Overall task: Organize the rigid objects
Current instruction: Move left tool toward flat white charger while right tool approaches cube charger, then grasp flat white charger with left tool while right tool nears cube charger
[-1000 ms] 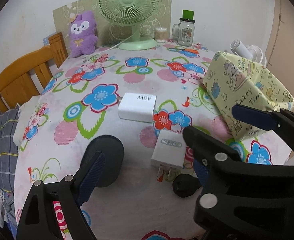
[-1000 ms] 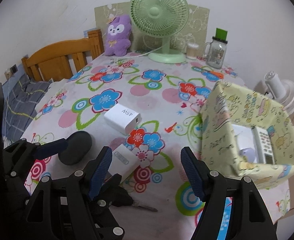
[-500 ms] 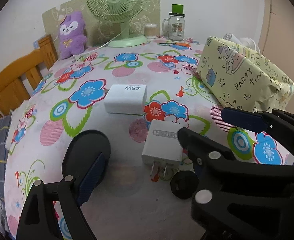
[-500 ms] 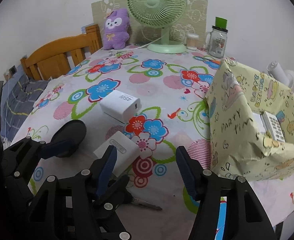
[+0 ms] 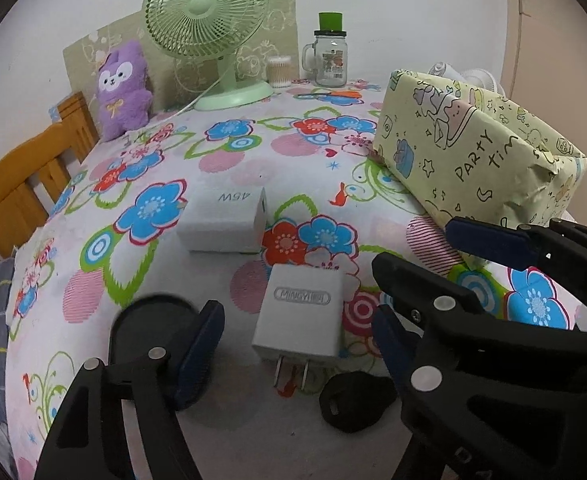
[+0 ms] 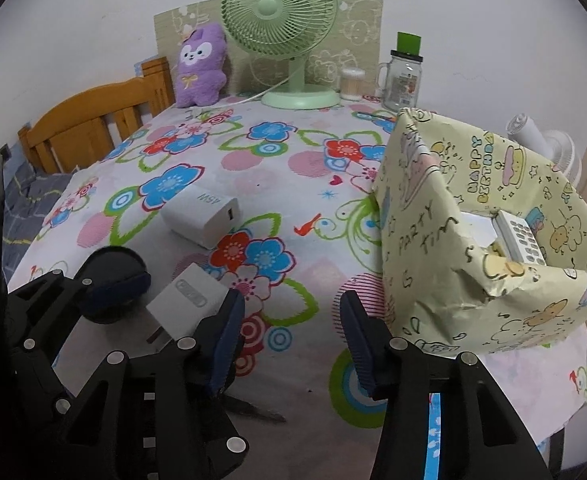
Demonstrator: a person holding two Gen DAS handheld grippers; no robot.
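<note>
left gripper [image 5: 293, 344] jaws closing, straddling white "mingyi" charger [image 5: 299, 316] lower centre, pads not touching. right gripper [image 6: 289, 336] jaws closing, empty. "45w" charger [image 5: 223, 220] mid-frame on bench [image 5: 253, 168]. box [image 6: 473, 240] at right reads "party tim", "happy birthday".

Floral table [image 5: 253, 172]; chargers [image 5: 299, 318], box [image 5: 473, 156], fan [image 5: 213, 36].
</note>
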